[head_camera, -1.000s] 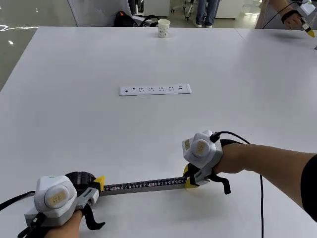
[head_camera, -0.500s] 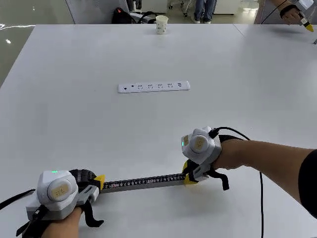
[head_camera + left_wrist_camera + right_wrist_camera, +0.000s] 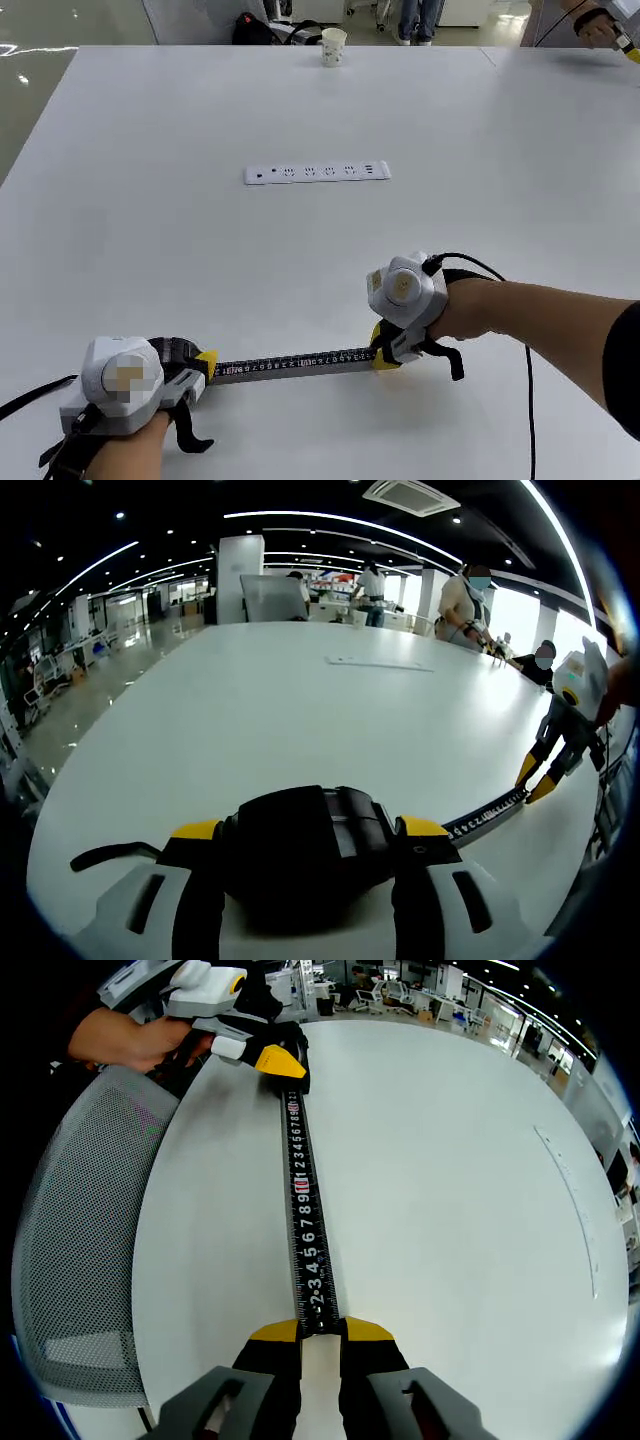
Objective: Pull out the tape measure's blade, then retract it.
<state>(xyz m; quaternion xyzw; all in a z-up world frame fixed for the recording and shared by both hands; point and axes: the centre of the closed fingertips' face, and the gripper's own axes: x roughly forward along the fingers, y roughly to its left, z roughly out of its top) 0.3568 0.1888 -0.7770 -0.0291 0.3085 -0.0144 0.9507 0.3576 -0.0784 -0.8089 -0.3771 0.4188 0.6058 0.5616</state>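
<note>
Head view, lower frame: the blade [image 3: 290, 364] is stretched between my left gripper [image 3: 200, 365] and right gripper [image 3: 383, 357]. Left gripper view: jaws clamp the tape measure case [image 3: 305, 855], bottom centre. Right gripper view: jaws pinch the blade tip. I reckon only retraction is left.

Tape measure case [image 3: 172, 353] on table [image 3: 480, 160] near front-left edge, between left gripper [image 3: 200, 366] jaws. Blade [image 3: 290, 364] low along table, running right from case to right gripper [image 3: 382, 356], end pinched between its jaws. Power strip [image 3: 317, 173] mid-table, well behind blade. Paper cup [image 3: 333, 46] near far edge. Mesh chair back [image 3: 90, 1250] beside table edge, near case.
</note>
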